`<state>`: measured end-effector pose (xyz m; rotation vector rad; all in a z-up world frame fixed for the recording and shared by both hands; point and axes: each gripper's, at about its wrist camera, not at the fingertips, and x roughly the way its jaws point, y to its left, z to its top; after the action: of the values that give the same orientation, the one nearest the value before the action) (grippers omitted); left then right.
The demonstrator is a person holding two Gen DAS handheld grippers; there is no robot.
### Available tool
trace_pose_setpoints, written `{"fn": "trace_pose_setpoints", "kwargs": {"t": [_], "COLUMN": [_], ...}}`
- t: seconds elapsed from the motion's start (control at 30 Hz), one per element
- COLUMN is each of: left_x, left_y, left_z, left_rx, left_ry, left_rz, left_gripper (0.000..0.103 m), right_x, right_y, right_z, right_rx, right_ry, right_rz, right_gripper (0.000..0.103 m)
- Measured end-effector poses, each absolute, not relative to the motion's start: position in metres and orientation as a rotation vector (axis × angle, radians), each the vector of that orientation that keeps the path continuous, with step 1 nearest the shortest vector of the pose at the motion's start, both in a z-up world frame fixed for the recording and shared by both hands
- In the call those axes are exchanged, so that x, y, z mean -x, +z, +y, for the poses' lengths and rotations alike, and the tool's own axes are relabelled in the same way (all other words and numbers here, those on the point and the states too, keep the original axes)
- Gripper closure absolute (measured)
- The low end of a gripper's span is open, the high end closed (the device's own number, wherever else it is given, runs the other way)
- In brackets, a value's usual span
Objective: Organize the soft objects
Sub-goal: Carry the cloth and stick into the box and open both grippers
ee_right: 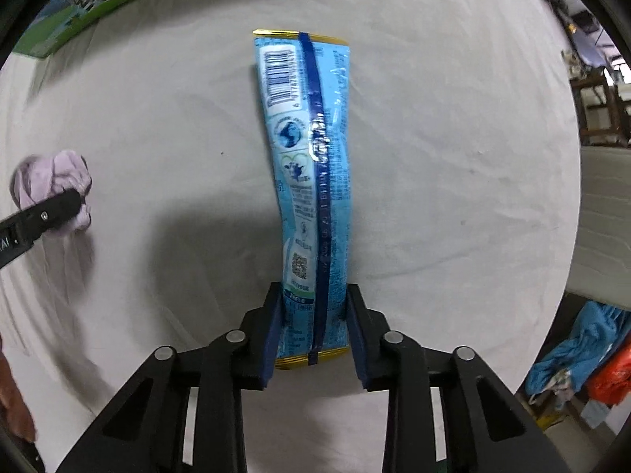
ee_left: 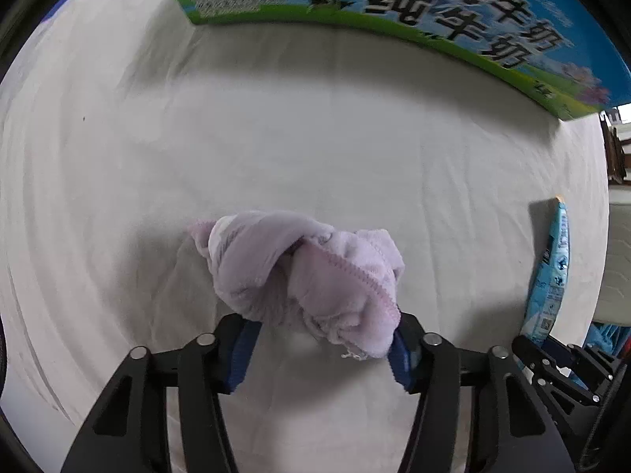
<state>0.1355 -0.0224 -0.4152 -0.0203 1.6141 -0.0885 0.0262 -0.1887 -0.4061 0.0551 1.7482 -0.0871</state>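
Note:
My left gripper (ee_left: 321,329) is shut on a crumpled lilac cloth (ee_left: 303,272) and holds it just above the white sheet. The cloth also shows at the left edge of the right wrist view (ee_right: 55,181), with one left finger (ee_right: 43,215) across it. My right gripper (ee_right: 313,315) is shut on the near end of a long light-blue soft packet (ee_right: 309,181) with a dark blue seam and a barcode. The packet sticks forward above the sheet. It shows in the left wrist view (ee_left: 550,276) at the far right, beside the right gripper's fingers (ee_left: 552,362).
A green and blue milk carton box (ee_left: 394,8) stands at the far side of the white sheet (ee_left: 276,118); it also shows top left in the right wrist view (ee_right: 86,12). Beyond the sheet's right edge are wooden chairs (ee_right: 599,106) and a pile of blue and orange fabric (ee_right: 579,358).

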Motion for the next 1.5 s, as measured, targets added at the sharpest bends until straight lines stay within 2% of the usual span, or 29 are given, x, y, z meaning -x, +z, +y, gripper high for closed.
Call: {"fn": "trace_pose_setpoints", "kwargs": {"t": [0.03, 0.07, 0.17, 0.3, 0.43, 0.5, 0.57, 0.63, 0.97, 1.0, 1.03, 1.07, 1.1, 1.27, 1.5], "left_x": [-0.132, -0.130, -0.129, -0.132, -0.139, -0.143, -0.147, -0.153, -0.171, -0.170, -0.170, -0.168, -0.167, -0.156, -0.147], "left_y": [-0.412, -0.409, -0.402, -0.403, -0.395, -0.391, -0.390, -0.389, -0.422, -0.423, -0.427, -0.427, -0.425, -0.407, -0.353], "left_z": [-0.027, -0.028, -0.038, -0.035, 0.005, 0.022, 0.030, 0.034, -0.018, -0.023, -0.031, -0.034, -0.035, -0.038, -0.045], "left_rx": [0.016, 0.012, -0.002, 0.063, 0.308, 0.441, 0.502, 0.479, 0.333, 0.315, 0.302, 0.288, 0.290, 0.273, 0.274], "left_ry": [-0.094, -0.103, -0.117, -0.140, -0.144, -0.124, -0.112, -0.096, -0.051, -0.048, -0.042, -0.035, -0.038, -0.046, -0.090], "left_rz": [1.608, 1.606, 1.591, 1.606, 1.637, 1.631, 1.623, 1.612, 1.653, 1.644, 1.639, 1.630, 1.619, 1.580, 1.489], "left_gripper": [0.067, 0.075, 0.079, 0.078, 0.059, 0.055, 0.045, 0.043, 0.043, 0.044, 0.054, 0.059, 0.060, 0.063, 0.063], "right_x": [-0.025, -0.024, -0.020, -0.015, -0.015, -0.031, -0.032, -0.034, -0.035, -0.036, -0.037, -0.039, -0.042, -0.049, -0.057], "right_y": [-0.405, -0.405, -0.397, -0.384, -0.368, -0.371, -0.370, -0.368, -0.374, -0.372, -0.371, -0.370, -0.371, -0.356, -0.294], "right_z": [-0.184, -0.182, -0.178, -0.176, -0.198, -0.204, -0.207, -0.208, -0.221, -0.219, -0.220, -0.219, -0.215, -0.202, -0.197], "right_rx": [-0.049, -0.049, -0.055, -0.064, -0.102, -0.139, -0.155, -0.165, -0.169, -0.165, -0.160, -0.157, -0.152, -0.149, -0.201], "right_ry": [-0.091, -0.095, -0.096, -0.071, -0.066, -0.057, -0.058, -0.054, -0.051, -0.053, -0.055, -0.057, -0.059, -0.040, 0.032], "right_rz": [1.747, 1.744, 1.724, 1.720, 1.728, 1.737, 1.735, 1.733, 1.767, 1.769, 1.769, 1.766, 1.764, 1.728, 1.641], "right_gripper": [0.079, 0.081, 0.086, 0.086, 0.086, 0.086, 0.086, 0.086, 0.086, 0.086, 0.086, 0.086, 0.086, 0.087, 0.087]}}
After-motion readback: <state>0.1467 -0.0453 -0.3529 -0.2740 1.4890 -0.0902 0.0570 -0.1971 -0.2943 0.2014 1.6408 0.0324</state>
